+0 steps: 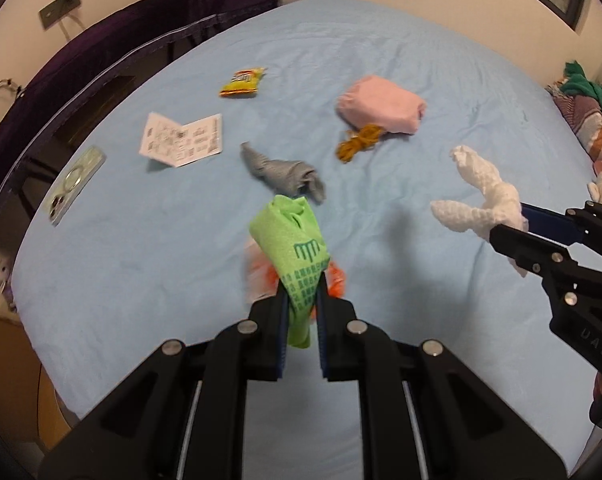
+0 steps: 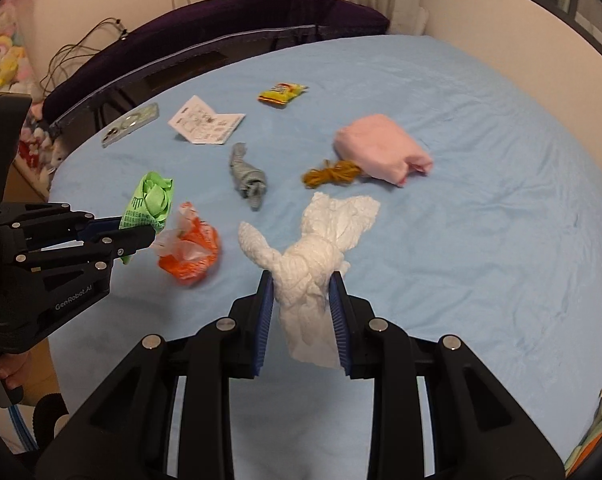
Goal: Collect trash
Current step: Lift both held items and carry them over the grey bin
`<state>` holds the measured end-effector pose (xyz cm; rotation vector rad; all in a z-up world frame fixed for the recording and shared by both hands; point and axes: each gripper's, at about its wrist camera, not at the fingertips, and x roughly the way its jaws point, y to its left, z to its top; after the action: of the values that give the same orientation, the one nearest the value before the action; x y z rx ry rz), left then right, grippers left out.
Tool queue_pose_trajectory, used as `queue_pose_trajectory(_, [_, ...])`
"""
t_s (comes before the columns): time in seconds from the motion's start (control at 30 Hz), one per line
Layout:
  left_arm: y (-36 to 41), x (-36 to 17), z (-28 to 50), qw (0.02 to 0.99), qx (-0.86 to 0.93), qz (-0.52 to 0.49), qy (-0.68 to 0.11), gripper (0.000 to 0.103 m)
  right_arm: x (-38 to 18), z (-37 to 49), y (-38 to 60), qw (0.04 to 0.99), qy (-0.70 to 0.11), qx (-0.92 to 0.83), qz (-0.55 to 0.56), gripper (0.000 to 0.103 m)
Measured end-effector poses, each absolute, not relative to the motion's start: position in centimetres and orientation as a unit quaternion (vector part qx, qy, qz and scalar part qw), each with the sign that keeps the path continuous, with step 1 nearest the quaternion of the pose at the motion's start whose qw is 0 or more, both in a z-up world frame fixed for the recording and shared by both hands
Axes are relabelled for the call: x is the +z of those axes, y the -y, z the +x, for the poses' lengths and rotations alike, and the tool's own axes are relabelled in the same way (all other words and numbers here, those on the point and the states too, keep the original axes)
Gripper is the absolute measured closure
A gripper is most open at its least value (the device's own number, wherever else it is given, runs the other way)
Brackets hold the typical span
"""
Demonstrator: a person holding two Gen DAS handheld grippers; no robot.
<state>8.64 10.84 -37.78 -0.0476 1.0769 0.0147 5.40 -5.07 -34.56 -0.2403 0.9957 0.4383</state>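
Observation:
My left gripper (image 1: 302,280) is shut on a green wrapper (image 1: 293,236) and holds it above the blue bed sheet (image 1: 141,264); it also shows in the right wrist view (image 2: 149,200). An orange and clear plastic bag (image 2: 191,250) lies under it, mostly hidden in the left wrist view (image 1: 257,276). My right gripper (image 2: 301,280) is shut on a crumpled white tissue (image 2: 317,248), held above the bed; the tissue also shows in the left wrist view (image 1: 477,196). A yellow snack packet (image 1: 241,82) lies farther back.
On the bed lie a grey sock (image 1: 285,174), a folded pink cloth (image 1: 383,104), a mustard string bundle (image 1: 359,142), a printed leaflet (image 1: 183,140) and a phone in a clear case (image 1: 75,186). A purple headboard (image 2: 221,32) runs behind. Clothes pile (image 1: 585,120) lies right.

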Motion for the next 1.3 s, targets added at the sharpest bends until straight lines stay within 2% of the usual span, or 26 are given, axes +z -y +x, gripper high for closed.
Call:
queue_pose_trajectory(0.5, [-34.3, -38.0, -3.9, 0.832, 0.153, -0.092, -0.525, 0.090, -34.4, 1.1, -21.4, 0.802, -0.464, 0.343, -0.154, 0.076])
queue_pose_trajectory(0.8, [-48.5, -40.5, -13.7, 0.790, 0.272, -0.158, -0.526, 0.090, -37.2, -5.2, -38.5, 0.730, -0.454, 0.461, -0.221, 0.076])
queue_pose_trajectory(1.03, [-55.1, -44.5, -20.1, 0.758, 0.326, -0.199, -0.528, 0.090, -40.7, -10.4, -48.3, 0.676, -0.443, 0.527, -0.264, 0.076])
queue_pose_trajectory(1.3, [-58.9, -50.1, -23.5, 0.747, 0.337, -0.235, -0.523, 0.089, -46.8, -15.0, -55.6, 0.620, -0.443, 0.565, -0.317, 0.076])
